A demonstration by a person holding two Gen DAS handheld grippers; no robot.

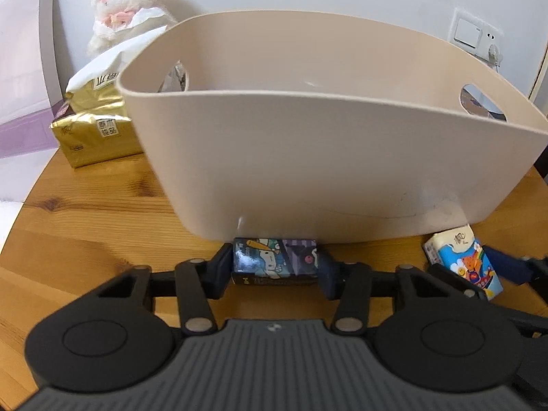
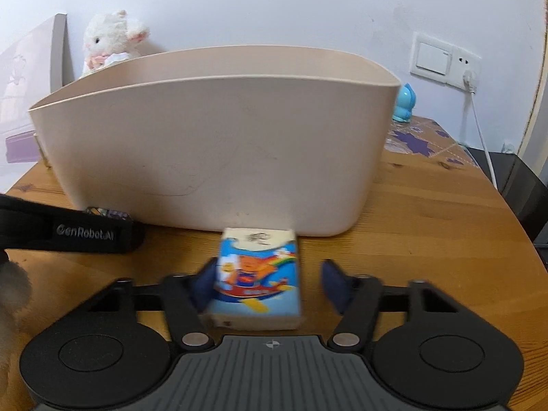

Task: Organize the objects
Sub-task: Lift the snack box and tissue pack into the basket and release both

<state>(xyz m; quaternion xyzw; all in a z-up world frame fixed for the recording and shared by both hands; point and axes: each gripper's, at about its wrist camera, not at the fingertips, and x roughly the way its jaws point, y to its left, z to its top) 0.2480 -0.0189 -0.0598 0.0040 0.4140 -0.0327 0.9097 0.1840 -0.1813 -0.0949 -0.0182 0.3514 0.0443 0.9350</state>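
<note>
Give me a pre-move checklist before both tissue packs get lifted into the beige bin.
1. Left gripper closed on the cartoon pack: ok, both pads press its ends.
2. Right gripper closed on the bear pack: not ok, the left pad touches, but a gap remains at the right pad.
3. Bear pack centred between the fingers: not ok, it sits toward the left finger.
4. Beige bin upright on the wooden table: ok.
5. Free room inside the bin: cannot tell, its floor is hidden by the near wall.
6. Grippers apart from each other: ok, though close.
</note>
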